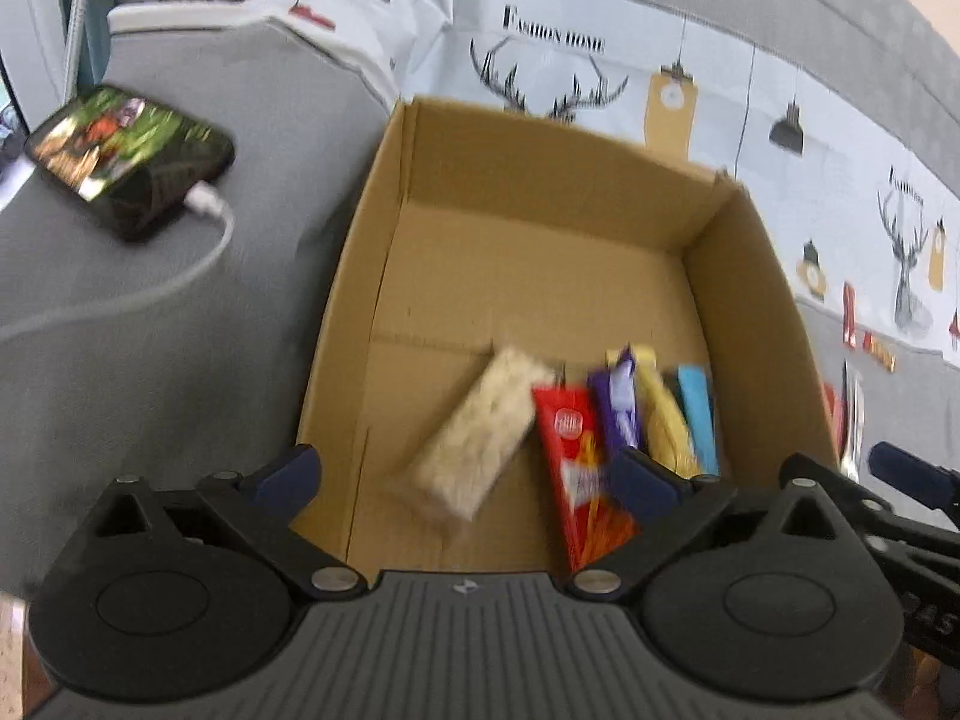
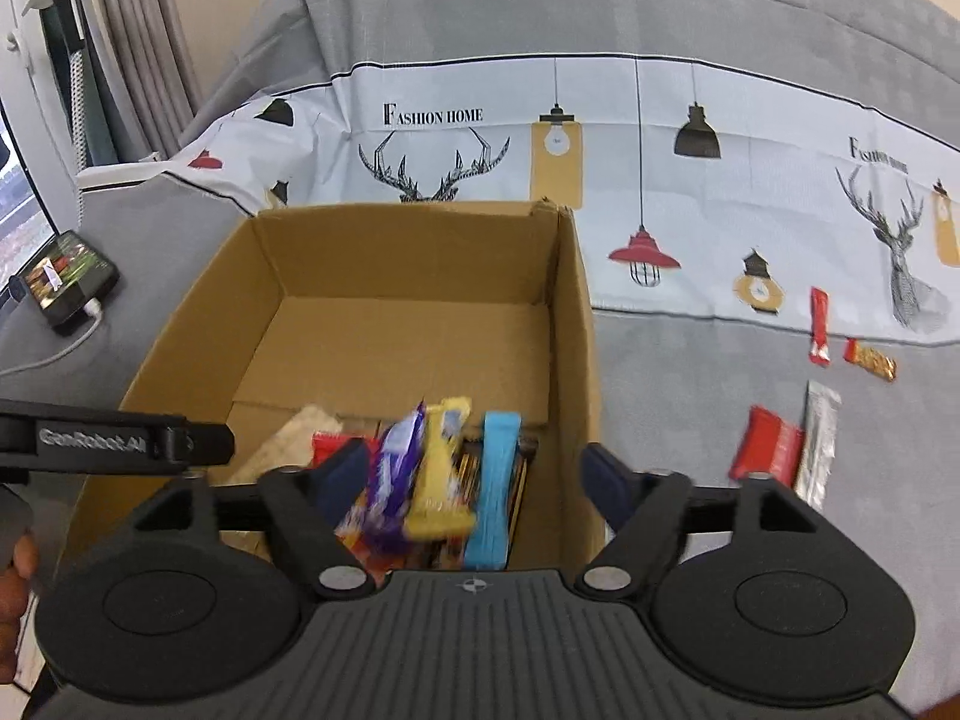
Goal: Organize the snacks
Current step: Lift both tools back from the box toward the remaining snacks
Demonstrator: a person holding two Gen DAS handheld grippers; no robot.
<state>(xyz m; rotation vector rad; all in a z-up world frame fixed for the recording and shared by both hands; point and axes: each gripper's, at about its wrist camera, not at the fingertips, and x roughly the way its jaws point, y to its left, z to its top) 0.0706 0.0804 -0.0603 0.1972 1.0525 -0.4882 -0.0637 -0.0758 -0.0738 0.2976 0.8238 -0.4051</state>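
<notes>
An open cardboard box [image 1: 528, 192] [image 2: 576, 312] sits on a grey bed. Inside lie a pale rice bar [image 1: 480, 438] [image 2: 294, 432], a red packet [image 1: 573, 456], a purple packet [image 1: 621, 402] [image 2: 396, 468], a yellow packet [image 1: 660, 420] [image 2: 441, 480] and a blue packet [image 1: 699, 414] [image 2: 495, 480]. My left gripper [image 1: 465, 474] is open above the box's near end, over the rice bar. My right gripper [image 2: 477, 474] is open above the box's near right corner, over the packets. Loose snacks lie on the bed to the right: a red packet [image 2: 765, 444], a silver one [image 2: 819, 444], a red stick [image 2: 819, 327] and a small bar [image 2: 870, 360].
A phone [image 1: 129, 162] [image 2: 69, 282] on a white charging cable [image 1: 180, 276] lies left of the box. A white printed sheet [image 2: 660, 180] covers the bed behind it. A screen [image 2: 18, 210] and curtains stand at far left. The left gripper's body [image 2: 114, 441] reaches in beside the right one.
</notes>
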